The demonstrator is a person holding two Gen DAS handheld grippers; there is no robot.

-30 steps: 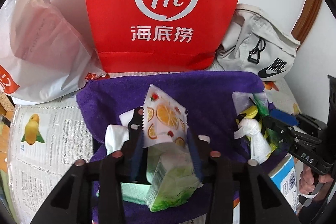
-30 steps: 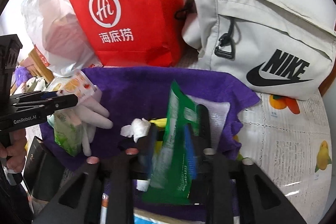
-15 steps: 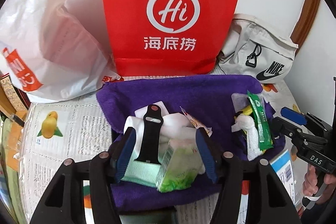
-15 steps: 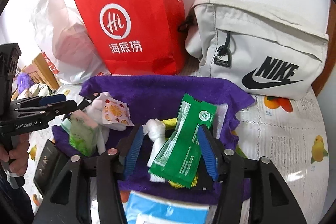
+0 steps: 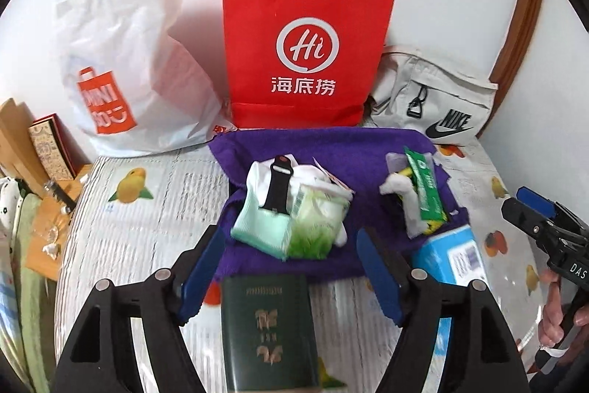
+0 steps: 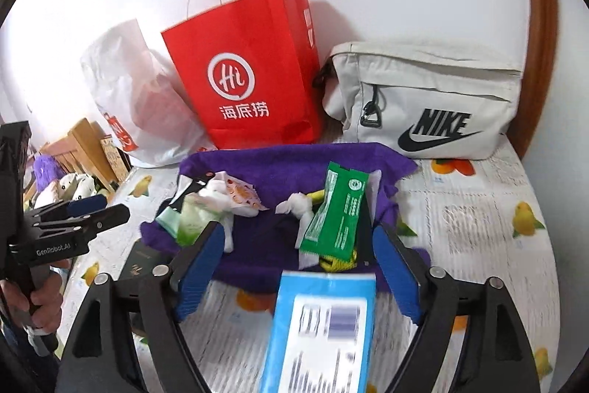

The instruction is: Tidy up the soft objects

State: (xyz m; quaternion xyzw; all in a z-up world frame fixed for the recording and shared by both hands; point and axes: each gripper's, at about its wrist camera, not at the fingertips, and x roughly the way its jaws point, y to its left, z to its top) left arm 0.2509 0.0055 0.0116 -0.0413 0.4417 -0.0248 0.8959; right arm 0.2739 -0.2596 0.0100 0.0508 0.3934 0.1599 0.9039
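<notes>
A purple towel (image 5: 324,146) (image 6: 287,164) lies on the table with two heaps on it. The left heap holds a green tissue pack (image 5: 313,227) (image 6: 191,220), a white sock with a mint toe (image 5: 261,223), a black strap (image 5: 278,186) and an orange-print sachet (image 6: 241,196). The right heap holds a green sachet (image 5: 427,190) (image 6: 338,212) and a white knotted cloth (image 5: 399,188) (image 6: 300,203). My left gripper (image 5: 291,271) is open and empty, pulled back above a green booklet (image 5: 268,330). My right gripper (image 6: 298,267) is open and empty, above a blue box (image 6: 324,330).
A red paper bag (image 5: 305,46) (image 6: 250,83), a white plastic bag (image 5: 125,69) and a grey Nike bag (image 5: 434,102) (image 6: 423,102) stand against the back wall. The fruit-print tablecloth (image 5: 147,209) covers the table. Clutter lies past the left edge.
Both grippers let go of their sachets, opened and drew back from the towel. The orange-print sachet and the green sachet now lie on their heaps.
</notes>
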